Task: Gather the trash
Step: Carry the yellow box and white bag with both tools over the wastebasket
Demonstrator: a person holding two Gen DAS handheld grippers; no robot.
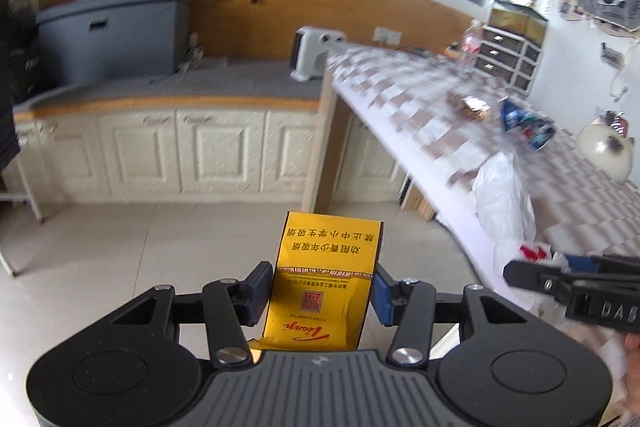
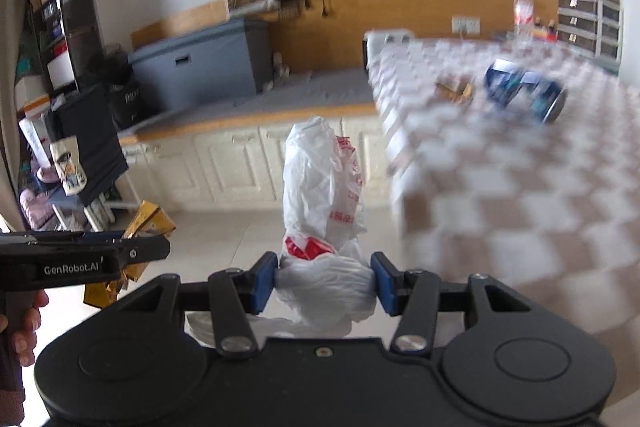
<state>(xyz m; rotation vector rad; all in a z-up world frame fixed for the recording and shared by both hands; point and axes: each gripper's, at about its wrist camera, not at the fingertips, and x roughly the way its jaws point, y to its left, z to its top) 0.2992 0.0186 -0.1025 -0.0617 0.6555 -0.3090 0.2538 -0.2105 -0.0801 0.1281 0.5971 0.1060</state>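
Now left tongs [image 1: 320,293] pinch a yellow cigarette pack [image 1: 320,283]; right tongs [image 2: 326,281] clamp a white plastic bag [image 2: 320,195].

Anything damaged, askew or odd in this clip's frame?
The yellow pack in the left gripper is torn open at its lower end, foil showing. A crumpled blue wrapper and a small gold one lie loose on the table. Nothing spilled.

Glossy yellow card pack [image 1: 320,279]; thin crinkled white plastic bag [image 2: 320,195].
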